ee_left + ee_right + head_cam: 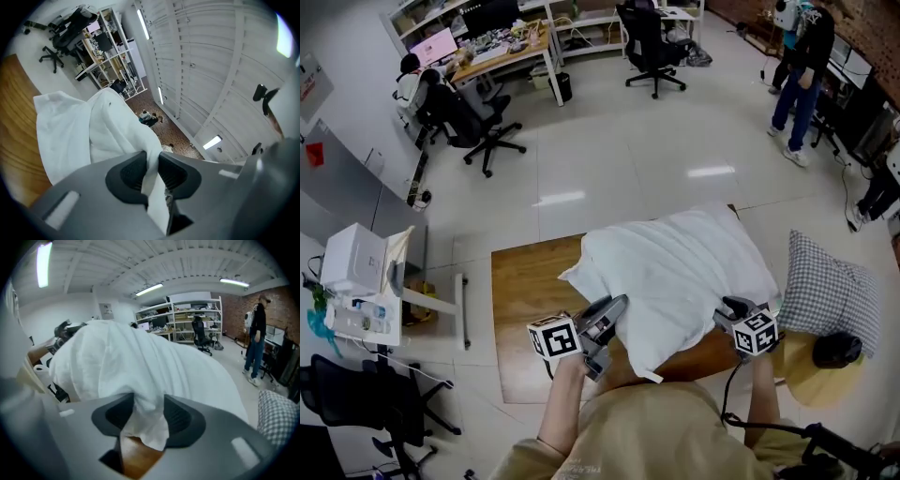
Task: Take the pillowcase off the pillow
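Observation:
A white pillow in its white pillowcase (675, 272) lies across the wooden table (525, 309). My left gripper (614, 309) is at the near left edge of the pillow. In the left gripper view it (151, 173) is shut on a thin fold of the pillowcase (79, 136), which runs down between the pads. My right gripper (729, 307) is at the near right corner. In the right gripper view it (147, 416) holds a thick bunch of the pillowcase (140, 366); the cloth fills the gap and touches both pads.
A grey checked pillow (830, 291) lies to the right of the table, above a yellow cushion (811, 375) with a black object on it. A person (802, 75) stands at the far right. Office chairs (469, 117) and desks line the back. A white cart (361, 281) stands at left.

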Tool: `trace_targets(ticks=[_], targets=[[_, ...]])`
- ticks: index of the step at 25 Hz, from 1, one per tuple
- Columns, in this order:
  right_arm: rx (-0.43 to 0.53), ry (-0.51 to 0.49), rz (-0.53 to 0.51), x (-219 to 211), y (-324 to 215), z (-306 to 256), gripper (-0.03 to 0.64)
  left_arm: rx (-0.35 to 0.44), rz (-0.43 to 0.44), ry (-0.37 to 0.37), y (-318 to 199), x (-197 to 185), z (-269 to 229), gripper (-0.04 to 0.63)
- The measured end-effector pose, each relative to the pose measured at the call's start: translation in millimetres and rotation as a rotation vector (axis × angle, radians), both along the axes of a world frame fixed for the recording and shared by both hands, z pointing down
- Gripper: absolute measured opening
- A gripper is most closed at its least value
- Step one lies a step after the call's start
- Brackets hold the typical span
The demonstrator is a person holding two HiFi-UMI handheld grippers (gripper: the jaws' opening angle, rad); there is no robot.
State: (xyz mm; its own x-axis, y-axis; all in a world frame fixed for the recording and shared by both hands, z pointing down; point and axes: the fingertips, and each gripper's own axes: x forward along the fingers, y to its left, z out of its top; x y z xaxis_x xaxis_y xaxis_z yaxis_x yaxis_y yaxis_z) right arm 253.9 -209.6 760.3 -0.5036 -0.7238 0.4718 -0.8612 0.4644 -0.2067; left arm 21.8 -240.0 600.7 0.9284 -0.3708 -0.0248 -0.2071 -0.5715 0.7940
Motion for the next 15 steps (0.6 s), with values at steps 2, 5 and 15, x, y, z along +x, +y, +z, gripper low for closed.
trace_targets(ticks=[2,5,15], targets=[[0.086,-0.027,-0.06,-12,6,-47,0.276,0.023,0.004,-0.017,-5,3,-2,0.075],[0.164,0.012,-0.184,-39,3,-102,0.279,0.045,0.013,-0.005,-9,5,-6,0.075],[0.134,0.138,-0.422,7,40,-151,0.278,0.073,-0.007,-0.066,2,7,19,0.075]])
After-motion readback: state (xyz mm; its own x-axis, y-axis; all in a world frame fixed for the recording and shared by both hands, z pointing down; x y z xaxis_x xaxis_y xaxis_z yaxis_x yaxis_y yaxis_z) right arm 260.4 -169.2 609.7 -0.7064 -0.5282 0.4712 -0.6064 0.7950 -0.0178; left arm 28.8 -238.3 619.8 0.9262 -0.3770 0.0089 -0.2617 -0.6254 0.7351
